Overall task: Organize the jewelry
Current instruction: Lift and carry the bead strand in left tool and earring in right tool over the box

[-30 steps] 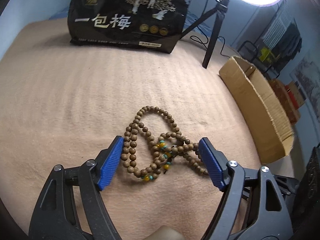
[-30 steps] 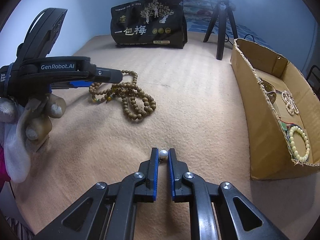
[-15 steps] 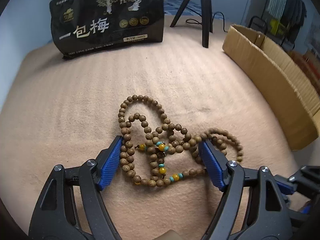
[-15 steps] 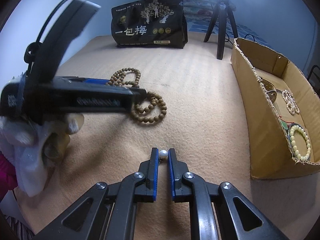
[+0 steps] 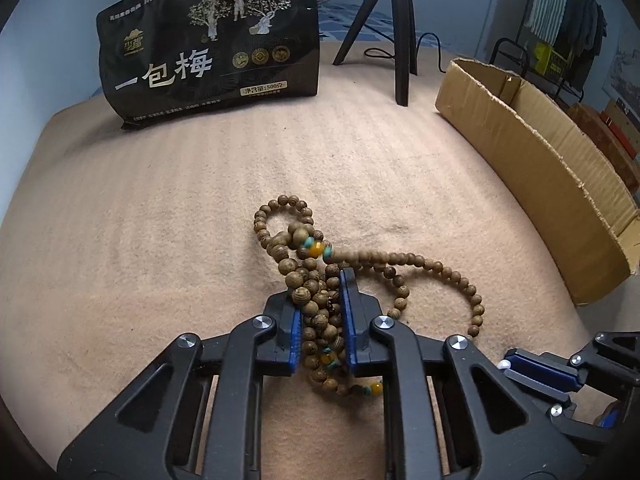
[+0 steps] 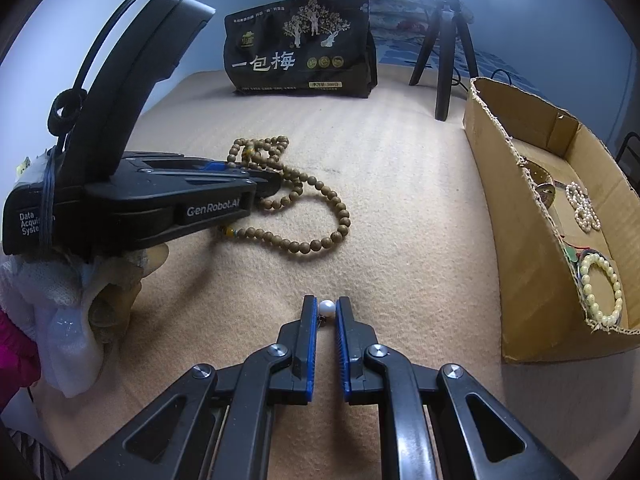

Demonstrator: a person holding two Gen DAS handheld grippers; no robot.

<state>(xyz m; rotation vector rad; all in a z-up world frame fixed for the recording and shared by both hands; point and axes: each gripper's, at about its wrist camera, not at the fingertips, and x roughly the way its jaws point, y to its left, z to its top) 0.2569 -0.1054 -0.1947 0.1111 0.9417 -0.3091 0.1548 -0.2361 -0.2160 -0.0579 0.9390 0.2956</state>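
Observation:
A long strand of brown wooden beads point(image 5: 316, 280) with orange and teal accents lies bunched on the beige blanket. My left gripper point(image 5: 320, 304) is shut on the bunched middle of it; loops trail out to the right point(image 5: 440, 272) and ahead. The strand also shows in the right wrist view point(image 6: 316, 216), beside the left gripper point(image 6: 264, 184). My right gripper point(image 6: 327, 312) is shut on a small white pearl earring point(image 6: 327, 307), low over the blanket.
An open cardboard box point(image 6: 532, 264) stands at the right, holding a cream bead bracelet point(image 6: 600, 292), a pearl piece point(image 6: 582, 212) and other items. A black printed bag point(image 5: 212, 44) and a black tripod point(image 5: 396, 28) stand at the back.
My left gripper went from open around the wooden beads to shut on them, bunching the strand. The right gripper stayed still, holding the pearl.

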